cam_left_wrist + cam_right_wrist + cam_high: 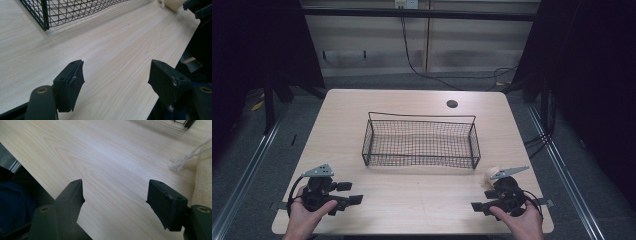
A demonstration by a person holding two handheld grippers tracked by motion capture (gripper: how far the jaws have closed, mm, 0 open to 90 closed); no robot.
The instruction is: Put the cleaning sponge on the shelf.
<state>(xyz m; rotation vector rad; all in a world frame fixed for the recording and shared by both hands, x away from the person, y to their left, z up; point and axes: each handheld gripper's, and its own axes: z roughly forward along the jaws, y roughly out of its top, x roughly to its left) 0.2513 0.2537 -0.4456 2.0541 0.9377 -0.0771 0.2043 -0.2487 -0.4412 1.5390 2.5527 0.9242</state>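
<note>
Table [412,200] of pale wood, seen from the high view, w/ things spread L to R. At the near-left corner the left hand [304,216] holds the left gripper [350,193], resting low on the tabletop, jaws pointing toward the middle of the table and spread apart w/ nothing between them. In the left gripper view the two black jaws stand wide w/ bare wood grain between; a corner of the basket shows top left, a bit of cream-coloured cloth at the top right edge.

Centre of table: black wire basket [420,143], rectangular, upright, w/ thin handle rail along its far side; looks empty through the mesh. Small dark round hole [452,104] in the tabletop beyond it, toward the far right.

Near-right corner: cream cloth item [490,173] lies on the table just off the basket's near right corner, right by the right gripper [478,205]; a pale string [186,158] trails from it in the right gripper view. Right hand [522,220] holds that gripper low on the table, jaws open, nothing gripped, pointing inward toward the left.
</note>
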